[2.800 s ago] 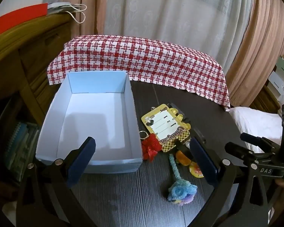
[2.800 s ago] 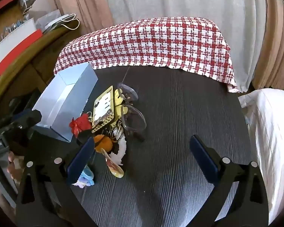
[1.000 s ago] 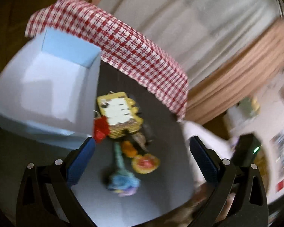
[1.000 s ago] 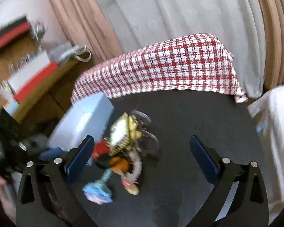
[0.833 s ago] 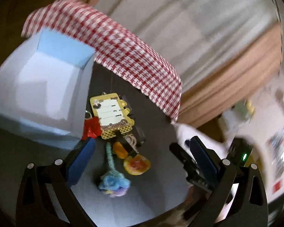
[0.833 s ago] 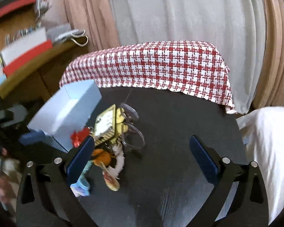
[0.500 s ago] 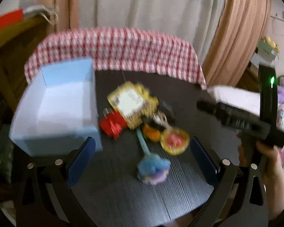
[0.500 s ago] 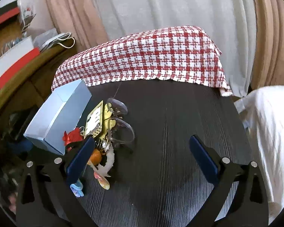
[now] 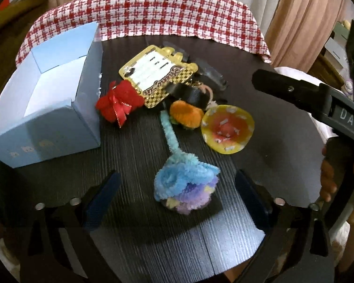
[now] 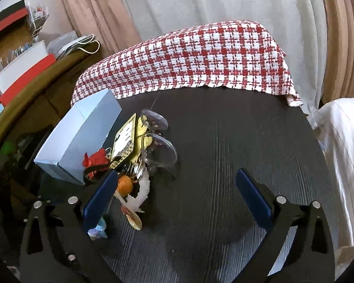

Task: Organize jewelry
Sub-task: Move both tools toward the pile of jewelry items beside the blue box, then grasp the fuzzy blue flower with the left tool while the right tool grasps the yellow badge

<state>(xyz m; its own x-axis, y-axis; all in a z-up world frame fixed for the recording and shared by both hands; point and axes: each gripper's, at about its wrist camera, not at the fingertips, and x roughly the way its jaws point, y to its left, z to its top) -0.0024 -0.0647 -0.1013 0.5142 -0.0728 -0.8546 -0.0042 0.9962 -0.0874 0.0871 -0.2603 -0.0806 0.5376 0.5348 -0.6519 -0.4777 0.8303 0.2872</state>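
A pile of trinkets lies on the dark round table [image 9: 224, 231]: a fuzzy blue and purple flower [image 9: 185, 188], a red bow [image 9: 118, 101], a yellow tag [image 9: 158, 77], an orange pompom [image 9: 186, 115], a round yellow charm [image 9: 227, 128]. An open pale blue box [image 9: 47, 108] stands left of them. My left gripper [image 9: 177, 198] is open, its fingers astride the blue flower. My right gripper [image 10: 177, 198] is open and empty over bare table; the pile, with clear glasses [image 10: 161, 151], lies by its left finger [image 10: 100, 198].
A red and white checked cloth [image 10: 195, 63] drapes the table's far edge. Curtains hang behind. A wooden shelf with boxes [image 10: 23, 66] stands at the left. White bedding [image 10: 342, 146] lies to the right. The right gripper's handle [image 9: 318, 103] crosses the left wrist view's right side.
My left gripper has swung back level and come down close over the blue flower. My right gripper has shifted slightly; the pile now sits nearer its left finger.
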